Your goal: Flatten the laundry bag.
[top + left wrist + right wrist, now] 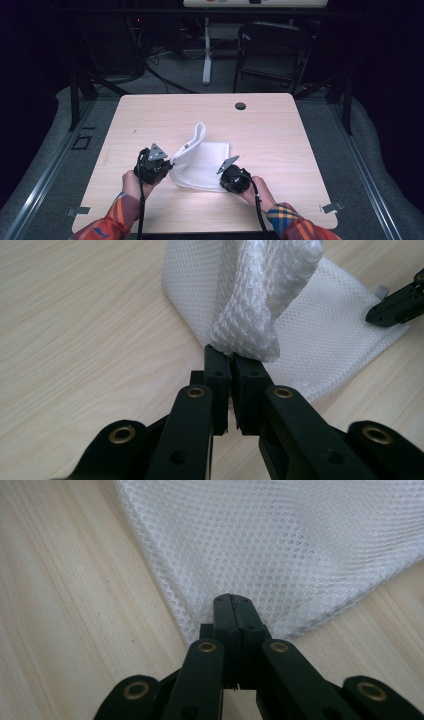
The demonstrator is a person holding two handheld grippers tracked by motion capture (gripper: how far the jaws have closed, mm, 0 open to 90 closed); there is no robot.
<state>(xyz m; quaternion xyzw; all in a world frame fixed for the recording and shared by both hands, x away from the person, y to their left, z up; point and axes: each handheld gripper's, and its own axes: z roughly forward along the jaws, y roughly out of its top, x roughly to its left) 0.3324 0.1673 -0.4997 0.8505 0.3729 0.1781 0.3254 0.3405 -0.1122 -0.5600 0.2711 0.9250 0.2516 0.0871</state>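
A white mesh cloth [205, 160] lies on the wooden table [270, 130], towards its front middle. My left gripper [171, 164] is shut on a bunched fold of the mesh cloth [260, 305] and holds that left side up off the table, so it stands as a raised flap. In the left gripper view its jaws [232, 357] pinch the bottom of the bunch. My right gripper [223, 179] is shut at the cloth's near right edge; its closed tips [233, 605] sit on the flat mesh cloth [280, 540]. The right gripper [395, 307] also shows by a small grey tag [381, 290].
A dark round cable hole [240, 106] is set near the table's far edge. Beyond the table stand a black folding chair [272, 50] and a white desk leg [207, 50]. Bare tabletop surrounds the cloth on all sides.
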